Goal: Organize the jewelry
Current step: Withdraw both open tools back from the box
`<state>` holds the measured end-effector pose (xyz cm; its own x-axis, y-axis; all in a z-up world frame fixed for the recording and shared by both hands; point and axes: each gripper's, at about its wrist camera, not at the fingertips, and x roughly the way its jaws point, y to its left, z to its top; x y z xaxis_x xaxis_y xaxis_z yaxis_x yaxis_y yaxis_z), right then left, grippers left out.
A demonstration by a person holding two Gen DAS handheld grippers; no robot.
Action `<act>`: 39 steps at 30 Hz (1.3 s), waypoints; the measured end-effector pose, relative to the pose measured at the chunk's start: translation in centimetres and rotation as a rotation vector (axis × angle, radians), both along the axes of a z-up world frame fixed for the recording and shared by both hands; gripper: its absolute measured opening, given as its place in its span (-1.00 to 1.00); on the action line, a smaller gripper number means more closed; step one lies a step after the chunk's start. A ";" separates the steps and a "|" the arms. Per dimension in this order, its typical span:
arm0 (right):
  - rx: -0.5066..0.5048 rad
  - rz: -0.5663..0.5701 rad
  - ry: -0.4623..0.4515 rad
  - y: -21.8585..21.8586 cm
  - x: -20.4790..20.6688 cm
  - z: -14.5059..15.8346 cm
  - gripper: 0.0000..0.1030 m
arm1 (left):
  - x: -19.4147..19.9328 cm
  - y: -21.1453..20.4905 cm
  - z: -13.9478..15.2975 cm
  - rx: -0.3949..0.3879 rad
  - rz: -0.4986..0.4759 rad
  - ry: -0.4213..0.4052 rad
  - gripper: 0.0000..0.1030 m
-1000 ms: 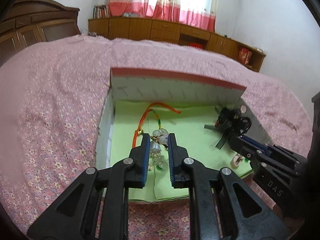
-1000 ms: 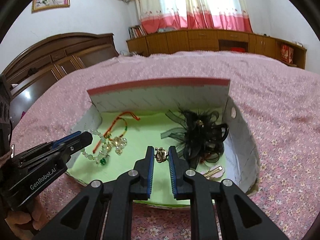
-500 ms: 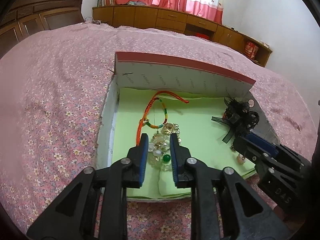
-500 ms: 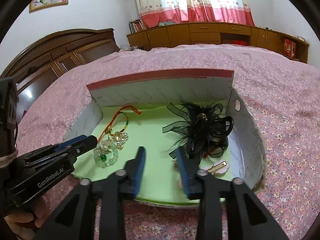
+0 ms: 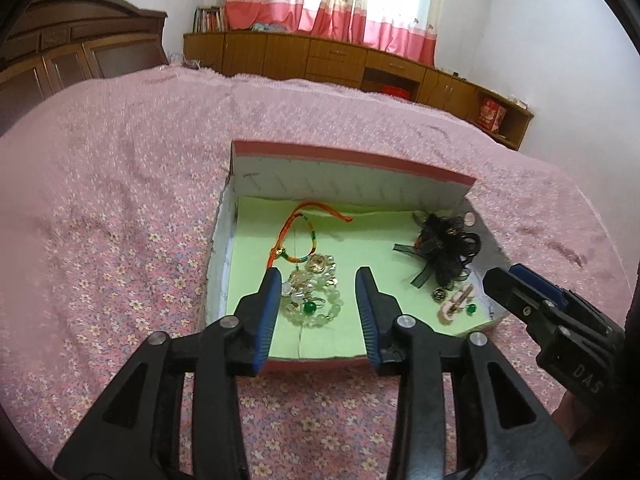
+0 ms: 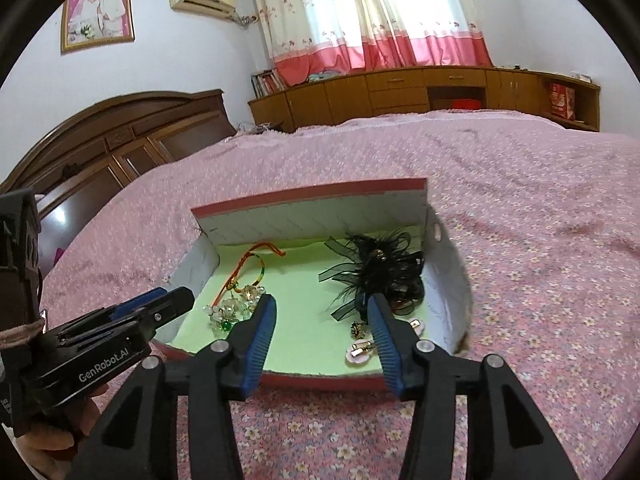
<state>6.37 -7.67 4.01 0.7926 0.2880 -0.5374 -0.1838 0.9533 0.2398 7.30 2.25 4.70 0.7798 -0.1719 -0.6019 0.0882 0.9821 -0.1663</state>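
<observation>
Both grippers' fingers (image 5: pixel 269 312) apart over box (image 5: pixel 352 188).

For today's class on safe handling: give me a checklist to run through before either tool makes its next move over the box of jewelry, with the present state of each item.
1. Left tool open and empty: ok.
2. Right tool open and empty: ok.
3. Bead bracelet lying inside the box: ok.
4. Bead bracelet free of the orange cord: cannot tell, they overlap.
5. Black hair bow inside the box: ok.
6. Small earrings apart from the bow: ok.
</observation>
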 end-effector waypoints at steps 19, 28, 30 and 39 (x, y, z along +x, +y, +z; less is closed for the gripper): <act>0.005 -0.068 -0.094 -1.7 -5.6 1.8 0.25 | -4.2 -1.5 1.7 0.007 0.038 -0.099 -0.31; 0.009 -0.081 -0.093 -2.3 -6.3 1.7 0.25 | -4.7 -1.8 1.9 0.016 0.037 -0.113 -0.31; 0.010 -0.081 -0.094 -2.3 -6.4 1.7 0.25 | -4.8 -1.8 1.9 0.017 0.041 -0.116 -0.31; 0.009 -0.080 -0.093 -2.3 -6.4 1.7 0.25 | -5.0 -1.8 2.1 0.020 0.044 -0.122 -0.31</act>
